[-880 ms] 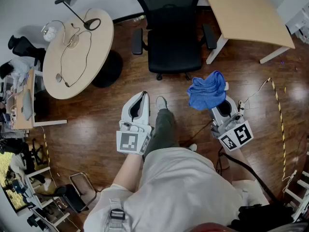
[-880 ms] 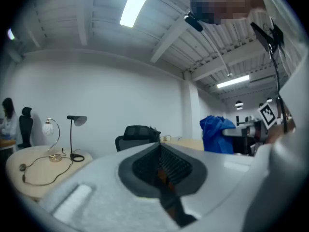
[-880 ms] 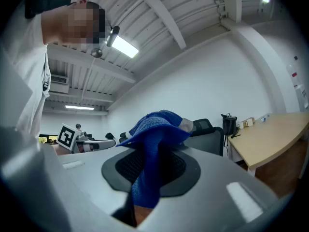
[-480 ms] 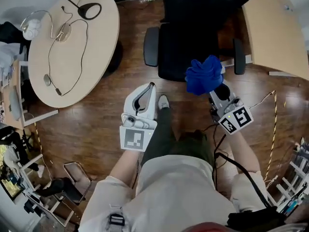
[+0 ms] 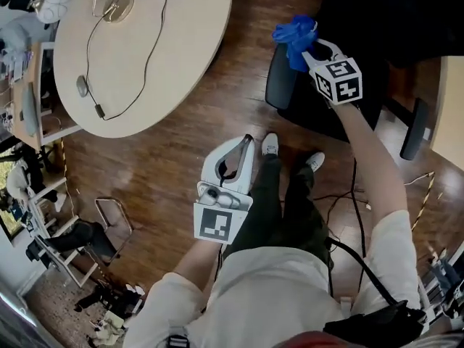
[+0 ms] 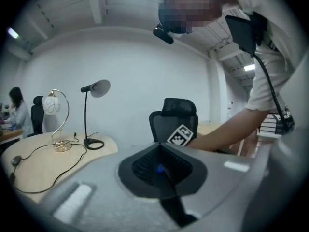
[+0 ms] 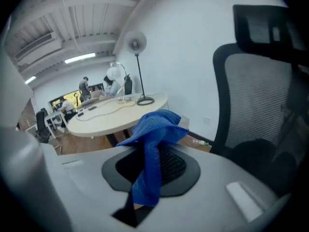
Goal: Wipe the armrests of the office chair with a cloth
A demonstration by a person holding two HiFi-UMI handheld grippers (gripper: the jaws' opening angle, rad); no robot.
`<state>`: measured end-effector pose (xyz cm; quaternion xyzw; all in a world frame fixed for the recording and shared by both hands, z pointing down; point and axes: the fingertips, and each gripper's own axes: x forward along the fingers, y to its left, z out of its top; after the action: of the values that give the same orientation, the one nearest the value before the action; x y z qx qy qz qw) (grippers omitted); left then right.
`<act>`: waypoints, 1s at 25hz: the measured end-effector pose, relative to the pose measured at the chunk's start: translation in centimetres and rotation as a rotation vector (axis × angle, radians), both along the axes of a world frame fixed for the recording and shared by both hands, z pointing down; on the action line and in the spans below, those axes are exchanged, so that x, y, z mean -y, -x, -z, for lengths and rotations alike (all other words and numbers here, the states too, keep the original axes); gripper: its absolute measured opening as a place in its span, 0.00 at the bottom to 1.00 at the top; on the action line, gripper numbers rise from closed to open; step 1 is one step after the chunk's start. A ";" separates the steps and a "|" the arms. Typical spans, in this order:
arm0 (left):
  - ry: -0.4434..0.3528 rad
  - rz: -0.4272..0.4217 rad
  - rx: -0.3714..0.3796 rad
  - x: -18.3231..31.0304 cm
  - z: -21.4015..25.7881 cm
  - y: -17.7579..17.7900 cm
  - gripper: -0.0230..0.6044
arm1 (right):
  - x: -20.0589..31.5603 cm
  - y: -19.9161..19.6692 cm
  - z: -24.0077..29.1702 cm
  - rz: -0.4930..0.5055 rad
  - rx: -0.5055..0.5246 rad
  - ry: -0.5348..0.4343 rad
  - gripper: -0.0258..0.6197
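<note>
The black office chair [image 5: 362, 20] fills the top right of the head view. Its near armrest [image 5: 279, 85] lies left of the seat, its other armrest [image 5: 413, 129] at the right edge. My right gripper [image 5: 304, 46] is shut on a blue cloth [image 5: 292, 33], held over the far end of the near armrest; whether the cloth touches it I cannot tell. In the right gripper view the cloth [image 7: 154, 139] hangs across the jaws, with the mesh backrest [image 7: 260, 100] to the right. My left gripper [image 5: 245, 145] is shut and holds nothing, low over the floor by my legs.
A round wooden table [image 5: 138, 49] with cables and a lamp base stands left of the chair. A desk edge [image 5: 449, 100] shows at the far right. Cables trail on the wooden floor [image 5: 341, 194]. The left gripper view shows the table [image 6: 43, 163], lamp [image 6: 94, 88] and chair [image 6: 176, 115].
I have stepped closer to the chair. My right gripper carried the cloth forward and left to the near armrest. My left gripper stayed low and shut.
</note>
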<state>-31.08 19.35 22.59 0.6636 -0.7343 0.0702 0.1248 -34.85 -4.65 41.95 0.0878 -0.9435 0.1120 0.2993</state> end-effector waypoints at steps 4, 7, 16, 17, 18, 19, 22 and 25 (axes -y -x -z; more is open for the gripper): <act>0.042 0.024 -0.023 -1.1 -1.4 1.0 0.02 | -1.3 2.5 -3.2 0.055 -0.113 0.063 0.15; 0.039 0.022 -0.025 -0.7 -1.6 1.3 0.02 | -8.4 0.9 -2.4 0.161 -0.105 0.121 0.15; 0.024 -0.097 -0.001 4.7 -1.6 -1.7 0.02 | -20.0 -9.4 0.8 0.106 0.066 0.298 0.15; 0.022 -0.128 -0.005 5.5 -1.3 -2.9 0.02 | -17.9 -11.6 2.5 0.016 0.110 0.290 0.15; 0.022 -0.156 -0.010 6.3 -0.9 -4.4 0.02 | -15.5 -14.4 4.3 -0.078 0.145 0.271 0.15; 0.018 -0.179 -0.017 7.1 -0.5 -6.0 0.02 | -12.7 -17.9 5.9 -0.176 0.170 0.244 0.15; -0.021 -0.225 -0.055 10.3 0.9 -11.1 0.02 | -2.6 -31.3 8.2 -0.470 0.159 0.149 0.15; -0.048 -0.259 -0.089 13.1 1.5 -15.7 0.02 | 7.2 -42.9 5.7 -0.651 0.045 0.101 0.15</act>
<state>-15.42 6.20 21.08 0.7579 -0.6378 0.0386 0.1313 8.02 -11.85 36.30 0.3672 -0.8656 0.2502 0.2309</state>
